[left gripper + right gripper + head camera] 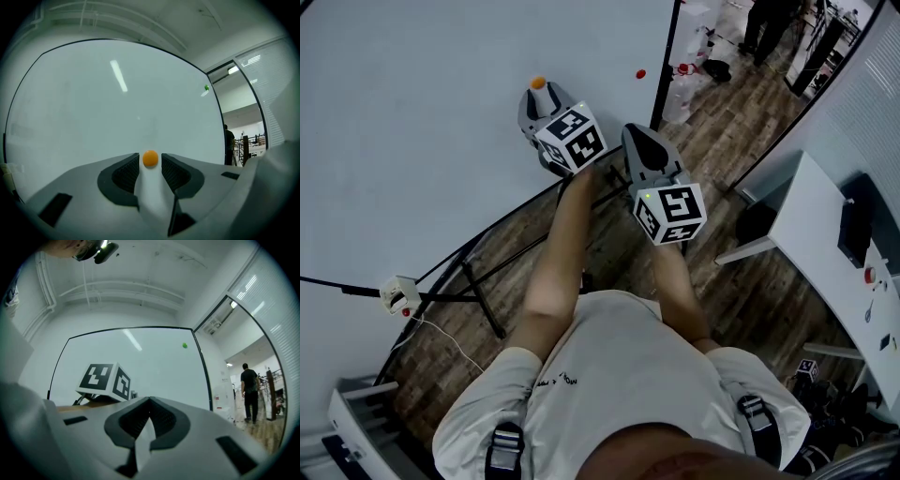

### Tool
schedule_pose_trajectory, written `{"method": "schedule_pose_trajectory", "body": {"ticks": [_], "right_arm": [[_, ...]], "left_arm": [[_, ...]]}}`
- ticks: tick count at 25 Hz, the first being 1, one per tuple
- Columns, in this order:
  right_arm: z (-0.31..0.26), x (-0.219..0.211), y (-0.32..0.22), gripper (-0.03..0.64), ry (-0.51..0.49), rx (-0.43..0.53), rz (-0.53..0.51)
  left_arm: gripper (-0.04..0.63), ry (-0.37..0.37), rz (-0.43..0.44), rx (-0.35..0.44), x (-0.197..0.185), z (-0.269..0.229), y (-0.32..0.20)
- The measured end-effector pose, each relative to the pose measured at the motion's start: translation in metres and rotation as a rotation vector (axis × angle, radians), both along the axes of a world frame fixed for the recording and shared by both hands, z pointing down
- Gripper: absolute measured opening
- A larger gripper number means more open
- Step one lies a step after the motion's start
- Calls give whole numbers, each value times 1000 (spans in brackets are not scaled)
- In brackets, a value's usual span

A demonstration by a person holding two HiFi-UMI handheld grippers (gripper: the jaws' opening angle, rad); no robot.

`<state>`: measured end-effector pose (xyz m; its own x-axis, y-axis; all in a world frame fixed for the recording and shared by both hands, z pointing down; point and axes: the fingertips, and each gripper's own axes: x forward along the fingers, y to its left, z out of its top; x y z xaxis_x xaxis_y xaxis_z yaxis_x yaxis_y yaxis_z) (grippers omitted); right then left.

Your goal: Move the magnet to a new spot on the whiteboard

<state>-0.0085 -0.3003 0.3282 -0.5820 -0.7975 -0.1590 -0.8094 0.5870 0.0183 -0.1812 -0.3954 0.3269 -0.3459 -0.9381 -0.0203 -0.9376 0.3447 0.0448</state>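
A small orange magnet (pixel 538 82) sits on the whiteboard (pixel 412 141). My left gripper (pixel 538 92) points at the board with the magnet between its fingertips. In the left gripper view the orange magnet (pixel 150 158) lies between the two dark pads (pixel 127 172) of the left gripper (pixel 150 162), with a thin gap on each side, so the jaws stand open around it. My right gripper (pixel 634 129) hangs to the right, clear of the board's surface. In the right gripper view the right gripper (pixel 150 400) has its tips together and holds nothing.
A red dot (pixel 640 72) sticks near the board's right edge; the gripper views show a green dot (pixel 206 87) (pixel 184 345) there. Black stand legs (pixel 478 300) and a power strip (pixel 398 293) lie on the wooden floor. A white table (pixel 811 234) stands at the right. A person (pixel 248 390) walks far off.
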Motion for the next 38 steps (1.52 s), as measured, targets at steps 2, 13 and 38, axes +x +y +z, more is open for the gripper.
{"method": "schedule_pose_trajectory", "body": {"ticks": [2,13,38], "right_arm": [[0,1,0,14,-1,1,0],[2,-1,-1,14,-2,-7,-5],[4,0,-8,14,6,-9,1]], "left_arm": [[132,2,-19,-2,-2,0,-1],[152,-20,-58,-40,-4,-2,-14],[120,-47,-114,-55,-10,3,-23]]}}
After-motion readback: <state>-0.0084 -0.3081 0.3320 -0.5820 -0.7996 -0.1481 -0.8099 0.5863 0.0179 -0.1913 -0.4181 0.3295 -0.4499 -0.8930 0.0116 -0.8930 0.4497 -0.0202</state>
